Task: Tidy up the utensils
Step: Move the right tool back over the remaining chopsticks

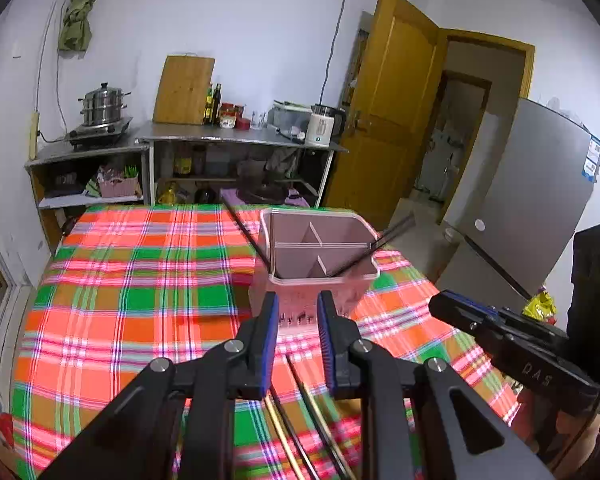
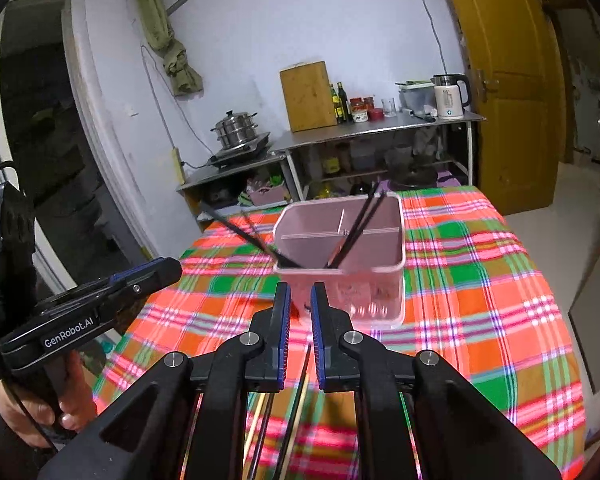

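Observation:
A pink divided utensil holder (image 1: 312, 211) (image 2: 380, 296) stands on the plaid tablecloth (image 1: 140, 280). Dark chopsticks (image 1: 380, 246) (image 2: 364, 220) lean out of its right side, and another dark pair (image 1: 246, 232) (image 2: 240, 234) leans out to the left. Several loose chopsticks (image 1: 296, 420) (image 2: 296, 408) lie on the cloth under both grippers. My left gripper (image 1: 298, 308) hovers just in front of the holder, open a little with nothing between its pads. My right gripper (image 2: 300, 304) does the same with a narrower gap, also with nothing in it. Each gripper shows from the side in the other's view: the right gripper (image 1: 444, 304) and the left gripper (image 2: 168, 270).
A hand (image 2: 40, 412) holds the left gripper's handle. Beyond the table are steel shelves with a steamer pot (image 1: 104, 104), a cutting board (image 1: 184, 90), bottles and a kettle (image 1: 324, 126). A yellow door (image 1: 384, 100) and a fridge (image 1: 532, 184) stand to the right.

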Demonstrator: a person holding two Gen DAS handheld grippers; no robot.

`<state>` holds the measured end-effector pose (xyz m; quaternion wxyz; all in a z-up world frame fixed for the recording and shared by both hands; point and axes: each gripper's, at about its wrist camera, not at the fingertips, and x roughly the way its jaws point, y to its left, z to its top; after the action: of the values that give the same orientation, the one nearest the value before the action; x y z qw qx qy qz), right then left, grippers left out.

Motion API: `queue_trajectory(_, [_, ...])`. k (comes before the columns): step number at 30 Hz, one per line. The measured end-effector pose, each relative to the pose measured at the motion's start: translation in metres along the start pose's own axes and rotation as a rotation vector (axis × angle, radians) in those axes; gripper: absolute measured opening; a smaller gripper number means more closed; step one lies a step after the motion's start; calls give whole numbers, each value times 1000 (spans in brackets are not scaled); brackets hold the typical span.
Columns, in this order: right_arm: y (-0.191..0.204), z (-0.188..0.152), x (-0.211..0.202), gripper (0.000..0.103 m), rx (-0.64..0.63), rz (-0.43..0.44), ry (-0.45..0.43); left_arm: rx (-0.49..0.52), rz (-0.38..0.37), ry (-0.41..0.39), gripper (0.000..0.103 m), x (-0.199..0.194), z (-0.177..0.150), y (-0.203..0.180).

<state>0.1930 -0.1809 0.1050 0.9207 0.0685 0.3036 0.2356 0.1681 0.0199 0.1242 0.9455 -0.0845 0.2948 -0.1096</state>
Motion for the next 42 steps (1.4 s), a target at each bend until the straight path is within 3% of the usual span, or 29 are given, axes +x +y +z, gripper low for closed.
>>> queue_trajectory(19, [-1,-67,-4,10,21,5,102,-65,24,117,21,-6,-84,10])
queue_trajectory(42, [1,-98,44,10,10,16,252,-111,48,252,21,43,-115,25])
